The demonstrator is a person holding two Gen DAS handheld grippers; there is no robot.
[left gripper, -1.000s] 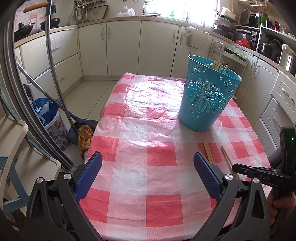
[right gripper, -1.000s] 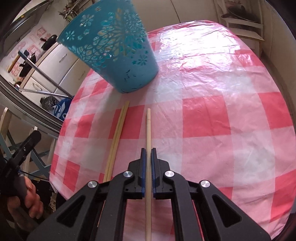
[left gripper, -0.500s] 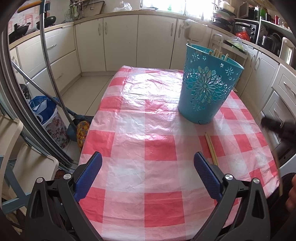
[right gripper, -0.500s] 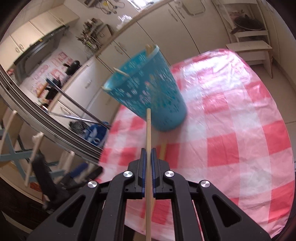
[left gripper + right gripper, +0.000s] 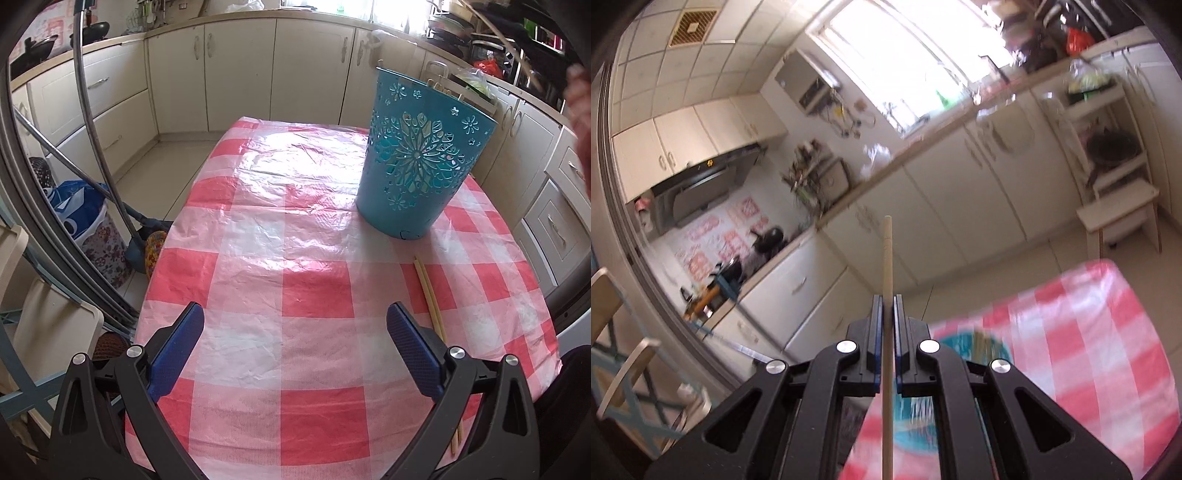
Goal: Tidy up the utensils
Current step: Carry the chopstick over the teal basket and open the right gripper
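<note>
My right gripper (image 5: 887, 301) is shut on a single wooden chopstick (image 5: 887, 254), held high above the table and pointing out over the kitchen. Below it, blurred, lies the teal cut-out basket (image 5: 979, 341) with chopsticks inside. In the left wrist view that basket (image 5: 417, 162) stands upright at the far right of the red-and-white checked table (image 5: 295, 229), chopstick ends poking above its rim. A pair of chopsticks (image 5: 428, 291) lies on the cloth in front of it. My left gripper (image 5: 295, 350) hovers open over the near edge, holding nothing. The lifted chopstick (image 5: 502, 37) shows at top right.
Cream kitchen cabinets (image 5: 240, 74) ring the table. A vacuum hose (image 5: 96, 129) and a floral bin (image 5: 99, 240) stand on the floor at left. A small white step stool (image 5: 1123, 214) sits by the far cabinets. A person's hand (image 5: 580, 96) shows at the right edge.
My right gripper has lifted the chopstick off the cloth and swung up, so its view went from the table to the kitchen wall. The left gripper has scarcely moved.
</note>
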